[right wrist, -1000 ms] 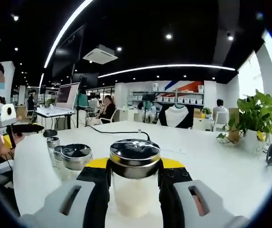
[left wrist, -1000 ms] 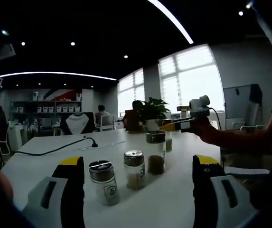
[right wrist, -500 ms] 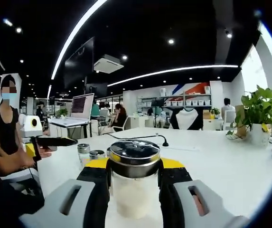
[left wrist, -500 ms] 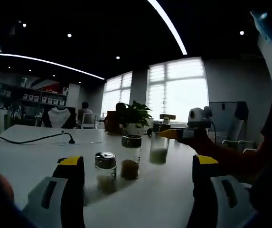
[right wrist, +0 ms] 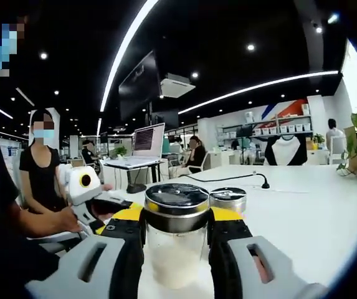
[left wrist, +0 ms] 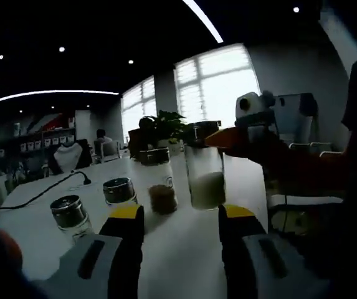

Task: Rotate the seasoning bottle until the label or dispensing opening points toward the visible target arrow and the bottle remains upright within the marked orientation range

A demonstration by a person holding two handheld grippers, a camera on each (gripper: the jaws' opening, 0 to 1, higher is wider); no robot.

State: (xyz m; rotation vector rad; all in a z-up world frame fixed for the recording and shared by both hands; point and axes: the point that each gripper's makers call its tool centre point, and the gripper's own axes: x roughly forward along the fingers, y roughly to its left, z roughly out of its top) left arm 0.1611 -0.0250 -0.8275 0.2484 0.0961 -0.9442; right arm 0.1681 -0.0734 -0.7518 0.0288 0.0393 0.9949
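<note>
Right tongs (right wrist: 176, 240) grip the seasoning bottle (right wrist: 176, 240) upright, jaws against its glass below the metal cap. Left tongs (left wrist: 181, 240) stand open, holding nothing. Left gripper view: the held bottle (left wrist: 205, 165) is raised above the table (left wrist: 184, 249), beside three jars (left wrist: 159, 180) toward its far edge; plant (left wrist: 164, 124) behind.

Seasoning bottle (right wrist: 177, 240) — clear glass body, shiny metal cap; right tool (right wrist: 177, 249) matt plastic — yellow tips; counter (right wrist: 315, 212) smooth, glossy white.
</note>
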